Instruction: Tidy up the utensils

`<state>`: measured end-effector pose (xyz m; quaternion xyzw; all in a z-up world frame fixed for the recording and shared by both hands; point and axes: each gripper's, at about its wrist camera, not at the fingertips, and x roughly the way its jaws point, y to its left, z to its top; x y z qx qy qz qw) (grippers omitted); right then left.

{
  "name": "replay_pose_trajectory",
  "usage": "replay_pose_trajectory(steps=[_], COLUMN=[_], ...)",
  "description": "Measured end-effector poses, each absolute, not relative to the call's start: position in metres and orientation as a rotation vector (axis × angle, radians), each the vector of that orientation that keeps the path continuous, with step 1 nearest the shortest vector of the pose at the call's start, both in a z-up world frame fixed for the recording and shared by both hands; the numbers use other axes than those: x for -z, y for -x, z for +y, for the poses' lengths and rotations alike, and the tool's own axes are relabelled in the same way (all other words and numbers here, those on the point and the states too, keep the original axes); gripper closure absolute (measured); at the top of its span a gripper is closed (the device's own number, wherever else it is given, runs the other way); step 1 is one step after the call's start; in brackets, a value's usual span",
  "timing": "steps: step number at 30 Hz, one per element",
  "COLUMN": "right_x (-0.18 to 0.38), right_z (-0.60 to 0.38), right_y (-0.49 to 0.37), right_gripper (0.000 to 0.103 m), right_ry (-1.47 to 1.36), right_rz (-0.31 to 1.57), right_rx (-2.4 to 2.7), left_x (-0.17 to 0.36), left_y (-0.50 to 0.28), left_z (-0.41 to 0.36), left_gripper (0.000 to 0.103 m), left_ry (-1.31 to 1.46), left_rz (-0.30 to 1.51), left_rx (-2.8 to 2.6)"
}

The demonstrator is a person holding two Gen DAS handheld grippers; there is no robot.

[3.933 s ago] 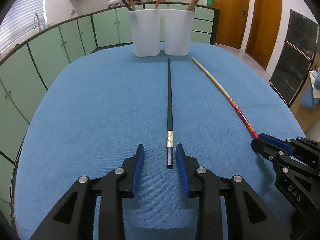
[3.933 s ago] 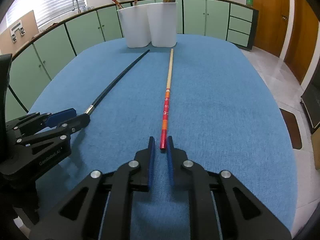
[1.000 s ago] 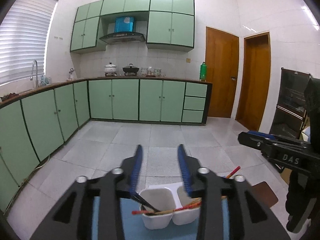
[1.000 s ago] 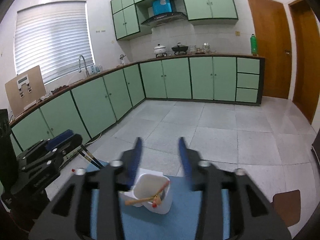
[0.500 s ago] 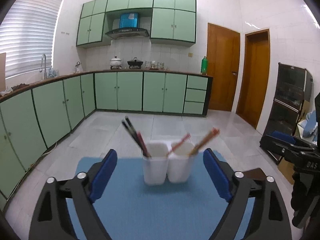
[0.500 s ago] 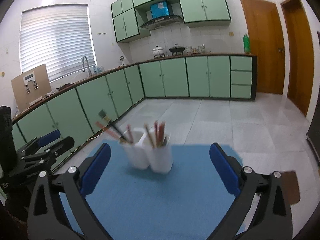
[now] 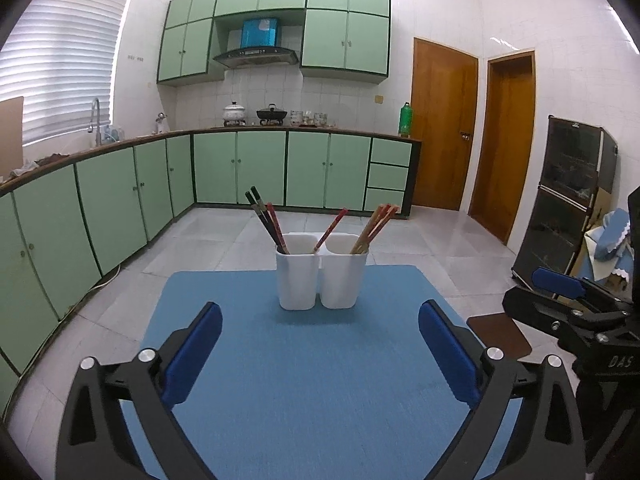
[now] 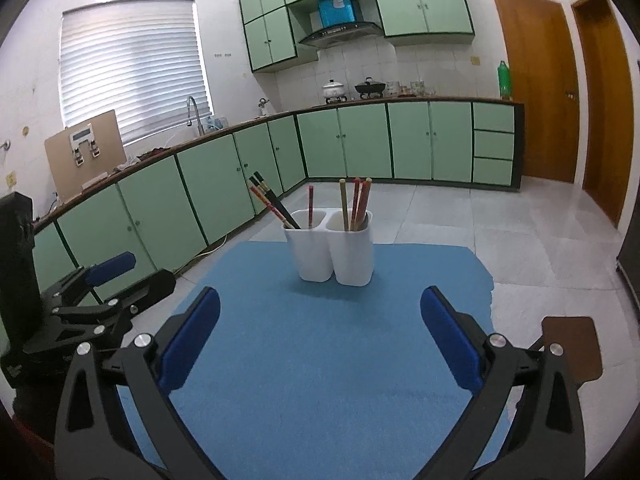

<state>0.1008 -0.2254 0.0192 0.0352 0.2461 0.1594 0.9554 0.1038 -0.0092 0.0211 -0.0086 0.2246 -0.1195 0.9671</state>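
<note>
Two white cups stand side by side at the far end of the blue cloth (image 7: 320,380). The left cup (image 7: 298,280) holds black chopsticks (image 7: 262,216) and red ones. Leaning in the right cup (image 7: 344,280) are several wooden and red chopsticks (image 7: 374,226). My left gripper (image 7: 320,314) hangs well short of the cups, its jaws opening wide with nothing between them. Beside it, my right gripper (image 8: 321,296) is open and empty, also short of the cups (image 8: 332,256). Each gripper shows at the edge of the other's view: right (image 7: 560,292), left (image 8: 120,276).
A brown stool (image 7: 500,336) stands by the table's right edge. Green cabinets (image 7: 240,172) line the far and left walls, and a dark glass cabinet (image 7: 568,208) stands at the right. Tiled floor lies beyond the table.
Both grippers drew back from above the cups and sank a little while their jaws spread wide. The black and the red chopstick that lay on the cloth now stand in the cups.
</note>
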Motion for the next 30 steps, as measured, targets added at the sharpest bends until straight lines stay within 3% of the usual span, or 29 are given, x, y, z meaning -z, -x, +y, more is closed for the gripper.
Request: replay_pose_trajectory(steps=[30], right_x=[-0.045], right_z=[-0.208], right_y=[-0.049], right_gripper=[0.006], right_ry=[0.002], right_rz=[0.413], right_rx=[-0.349], left_x=[-0.049], left_y=[-0.044], left_z=[0.0], left_gripper=[0.006], left_ry=[-0.008], left_rz=[0.342], left_rx=[0.229])
